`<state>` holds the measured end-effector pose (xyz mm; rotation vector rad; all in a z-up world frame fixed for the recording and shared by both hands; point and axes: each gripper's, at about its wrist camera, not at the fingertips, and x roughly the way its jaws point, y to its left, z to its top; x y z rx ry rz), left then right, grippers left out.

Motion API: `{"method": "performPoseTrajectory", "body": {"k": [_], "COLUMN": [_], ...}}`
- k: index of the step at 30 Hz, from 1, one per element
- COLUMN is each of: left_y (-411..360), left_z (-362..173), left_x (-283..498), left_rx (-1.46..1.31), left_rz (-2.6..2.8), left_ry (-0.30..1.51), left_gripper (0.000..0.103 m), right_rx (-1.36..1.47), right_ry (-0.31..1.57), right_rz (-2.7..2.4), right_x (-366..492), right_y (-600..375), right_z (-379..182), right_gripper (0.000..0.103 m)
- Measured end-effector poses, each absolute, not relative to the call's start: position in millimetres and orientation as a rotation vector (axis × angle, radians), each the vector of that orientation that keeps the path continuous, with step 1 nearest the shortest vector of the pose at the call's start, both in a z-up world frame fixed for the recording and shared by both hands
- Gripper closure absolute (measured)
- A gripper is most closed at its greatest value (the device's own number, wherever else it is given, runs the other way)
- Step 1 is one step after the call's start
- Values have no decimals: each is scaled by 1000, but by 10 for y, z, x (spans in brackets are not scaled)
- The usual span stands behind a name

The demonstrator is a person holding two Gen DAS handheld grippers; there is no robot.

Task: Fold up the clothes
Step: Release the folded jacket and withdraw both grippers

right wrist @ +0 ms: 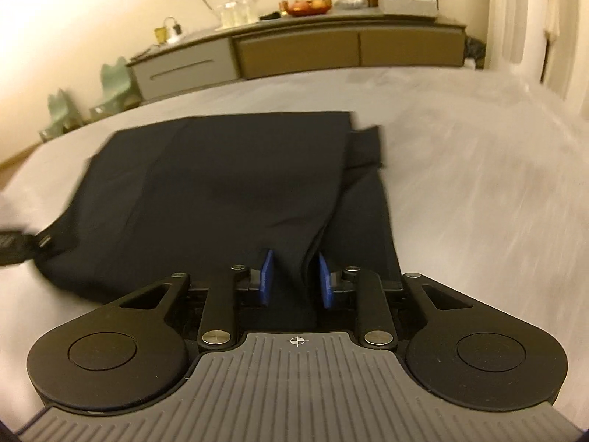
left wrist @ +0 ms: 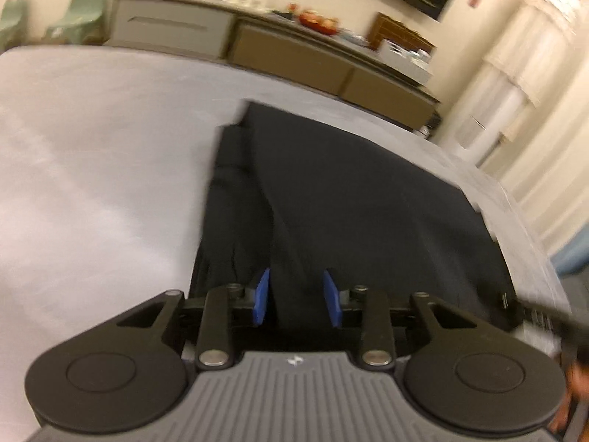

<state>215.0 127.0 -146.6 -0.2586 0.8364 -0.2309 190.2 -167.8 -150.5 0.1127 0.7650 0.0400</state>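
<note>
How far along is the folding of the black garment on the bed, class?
Done: the garment already lies partly folded on the bed, with layered edges along one side. In hand: the left gripper and right gripper each have a bunched ridge of cloth between their blue pads, apparently pinched, near edge lifted. Left: probably carrying that edge over and smoothing it; the final neat fold is not yet visible.

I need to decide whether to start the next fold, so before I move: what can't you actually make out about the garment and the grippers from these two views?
- Left wrist view: the black garment's near edge is hidden beneath the left gripper; motion blur smears its right edge.
- Right wrist view: the near hem is hidden under the right gripper; whether the pads pinch the fabric is unclear.
- Garment type: too dark to tell in either view.
- Sideboard items: too small.
</note>
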Motion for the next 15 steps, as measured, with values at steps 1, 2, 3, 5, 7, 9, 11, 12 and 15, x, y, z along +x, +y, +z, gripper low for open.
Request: {"method": "performPoseTrajectory", "body": {"k": [1,2,3,5,7,9,11,12,15], "left_y": [1157,1065,1021,981,986,1031,1054,1048,904], "left_z": [-1465,-1471,-1491,-1496,-1489,-1464,-1390,-1347,-1175], "left_x": [2245,2329,2377,2376,2339,2282,2155,2087,1844], "left_rx": [-252,-249,-248,-224,-210,-198,-153,-135,-123], "left_rz": [-217,-203,-196,-195,-198,-207,-169,-153,-133], "left_ry": [820,803,787,771,768,784,792,792,765], "left_gripper": [80,84,84,84,84,84,73,71,54], "right_rx": [92,65,38,-20,-39,-14,-13,-12,-10], "right_ry": [759,749,738,739,750,752,739,733,713], "right_rz": [30,19,8,-83,-106,-59,-22,-4,51], "right_x": [2030,2145,2258,2452,2514,2388,2145,2024,1660], "right_y": [-1780,-1863,-1945,-2076,-2218,-2271,-2215,-2187,-2104], "right_z": [-1507,-1512,-1517,-1509,-1538,-1480,-1378,-1328,-1175], "right_gripper": [75,74,72,71,68,62,58,51,20]}}
